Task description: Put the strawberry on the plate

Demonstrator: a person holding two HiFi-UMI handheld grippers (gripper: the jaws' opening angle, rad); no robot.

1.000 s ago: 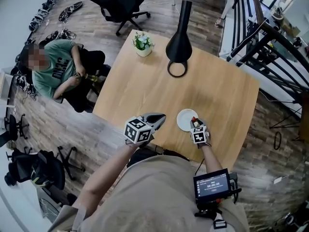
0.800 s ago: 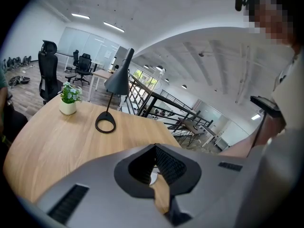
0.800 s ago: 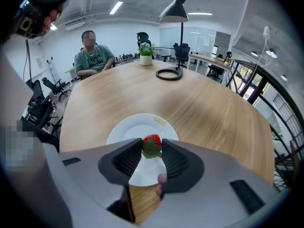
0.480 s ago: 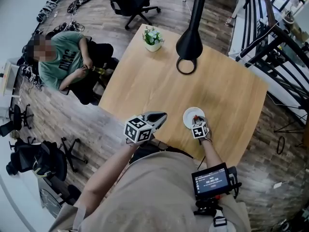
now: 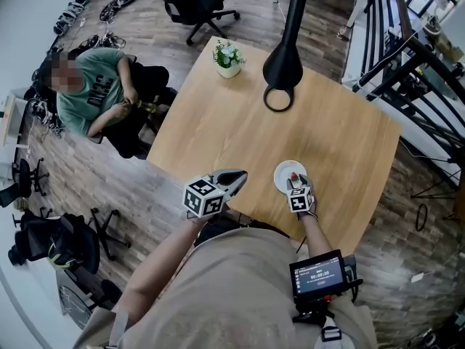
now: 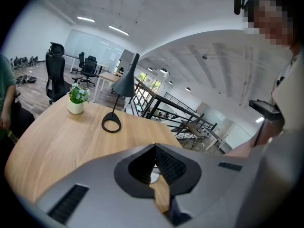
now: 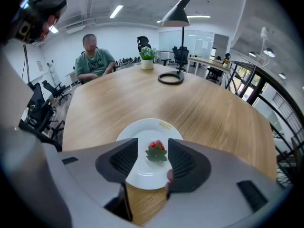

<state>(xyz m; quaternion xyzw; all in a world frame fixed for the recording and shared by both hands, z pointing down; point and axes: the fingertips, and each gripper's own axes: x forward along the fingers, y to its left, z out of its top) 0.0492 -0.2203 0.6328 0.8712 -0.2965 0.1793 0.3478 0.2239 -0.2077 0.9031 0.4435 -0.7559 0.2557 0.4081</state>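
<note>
Fingers (image 7: 124, 158) of the right gripper (image 7: 153, 145) stand wide apart, having just been opening. The strawberry (image 7: 156, 149) lies between them with neither pad touching it. It is red, and its green leafy cap faces the right gripper view. It rests on the white plate (image 7: 142, 128), about at the plate's middle.

In the head view the strawberry (image 5: 293, 175) shows as a small red spot on the plate (image 5: 280, 173). The plate sits on the wooden bench (image 5: 240, 115) close to its near edge, right of centre. The right gripper (image 5: 295, 183) points steeply down over the near side of the plate.

To the left of the plate and apart from it, the left gripper (image 5: 240, 175) is held over the near edge of the bench. In its own view the fingers (image 6: 168, 165) of the left gripper (image 6: 155, 147) meet at the tips with nothing between them.

Far across the bench stands a black lamp (image 5: 283, 53) with a ring-shaped foot. A small potted plant (image 5: 227, 55) in a pale pot stands to its left, near the far left edge. Beyond the left edge of the bench a person in a green shirt (image 5: 93, 97) sits on a dark chair. A black office chair (image 5: 195, 2) stands on the wooden floor (image 5: 109, 187) farther off.
</note>
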